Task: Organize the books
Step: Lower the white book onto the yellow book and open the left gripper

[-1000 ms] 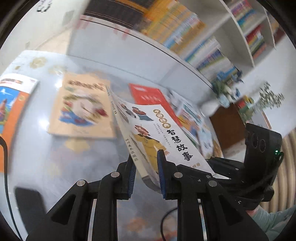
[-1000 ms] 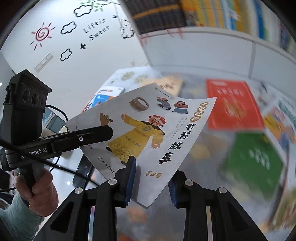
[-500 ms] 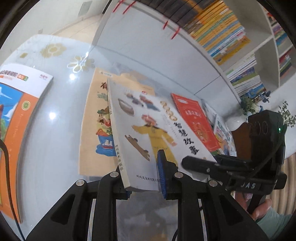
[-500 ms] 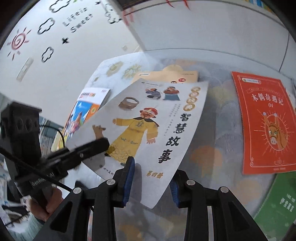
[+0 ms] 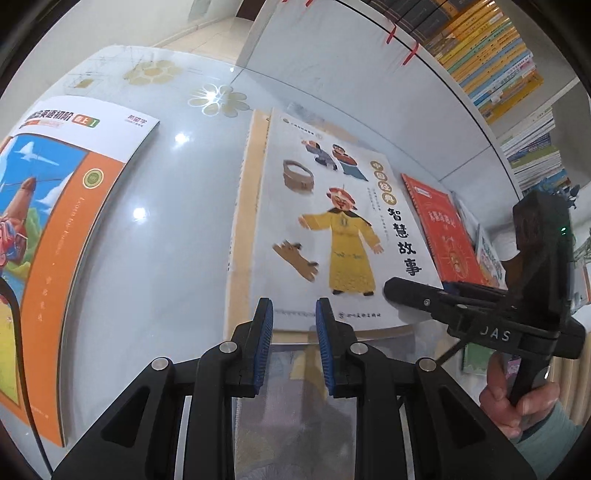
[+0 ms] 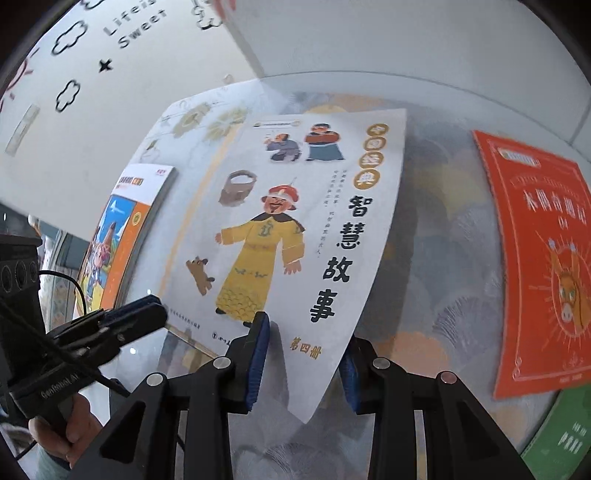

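- The white book [image 5: 332, 221] lies face up on a tan book [image 5: 243, 206] on the worktop [image 5: 166, 221]. Its long axis runs straight away from both pairs of jaws.
- The right gripper [image 6: 303, 350] has its jaws clamped on the near right corner, which rides slightly lifted.
- The left gripper [image 5: 293, 321] has its jaws close together at the near edge, by the spine. I cannot tell whether they pinch it.
- Letting go probably means backing out along that axis, right hand first.

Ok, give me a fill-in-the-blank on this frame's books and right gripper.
The white paperback book shows a figure in a ___ robe.
The right gripper is shut on that book's near ___.
The black wall lettering reads "Lifeis ___".
Missing: yellow; corner; Sweet.
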Available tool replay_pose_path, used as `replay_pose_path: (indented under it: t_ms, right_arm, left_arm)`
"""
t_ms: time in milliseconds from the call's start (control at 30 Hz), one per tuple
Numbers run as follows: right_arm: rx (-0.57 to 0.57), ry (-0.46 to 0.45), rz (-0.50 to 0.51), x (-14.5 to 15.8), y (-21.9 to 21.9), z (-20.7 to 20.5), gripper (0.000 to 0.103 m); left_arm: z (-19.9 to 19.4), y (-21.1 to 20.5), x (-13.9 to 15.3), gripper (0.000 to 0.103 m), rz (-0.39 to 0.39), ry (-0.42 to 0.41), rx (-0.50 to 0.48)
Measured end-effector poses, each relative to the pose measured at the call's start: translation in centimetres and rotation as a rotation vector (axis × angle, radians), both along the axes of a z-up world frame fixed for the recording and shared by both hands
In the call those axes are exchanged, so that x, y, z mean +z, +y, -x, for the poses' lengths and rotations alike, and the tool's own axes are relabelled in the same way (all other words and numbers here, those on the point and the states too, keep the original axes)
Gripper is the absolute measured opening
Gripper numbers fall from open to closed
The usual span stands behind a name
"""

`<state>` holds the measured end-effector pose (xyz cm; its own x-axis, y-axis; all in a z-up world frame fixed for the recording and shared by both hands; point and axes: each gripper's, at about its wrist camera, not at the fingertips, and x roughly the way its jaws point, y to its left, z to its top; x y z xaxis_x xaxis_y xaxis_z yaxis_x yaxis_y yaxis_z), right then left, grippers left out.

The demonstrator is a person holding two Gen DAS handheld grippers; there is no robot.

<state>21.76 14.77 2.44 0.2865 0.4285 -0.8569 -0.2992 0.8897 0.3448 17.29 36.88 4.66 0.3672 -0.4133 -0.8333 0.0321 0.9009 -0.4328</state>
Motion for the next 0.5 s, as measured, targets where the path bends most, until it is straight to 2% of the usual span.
replay_pose_path:
  t_ms: [167,200,333,467,500]
  right_arm:
    - [0.054,-0.066,0.103,-0.1,1.8,0.4,0.035]
    - [0.059,-0.078,0.118,-0.2,1.8,0.5,0.039]
    - [0.047,-0.075,0.101,-0.2,0.6,0.5,0.042]
    - [0.033,-0.087,0.129,-0.3,-0.1,0.3,0.043]
    - [0.035,-0.085,0.132,-0.4,0.0,0.2,0.044]
  left_arm:
    - [-0.7,0.3,0.8,0.022,-0.028,-0.025,0.049]
    - [-1.0,0.6,1.1,0.022,-0.032,-0.031,0.074]
    - [-3.0,1.8,1.0,0.026,-0.077,-0.053,0.166]
    - [-4.7,0.6,-0.8,0.026,-0.087,0.001,0.134]
    - [-4.5,0.1,-0.7,0.028,-0.114,-0.008,0.128]
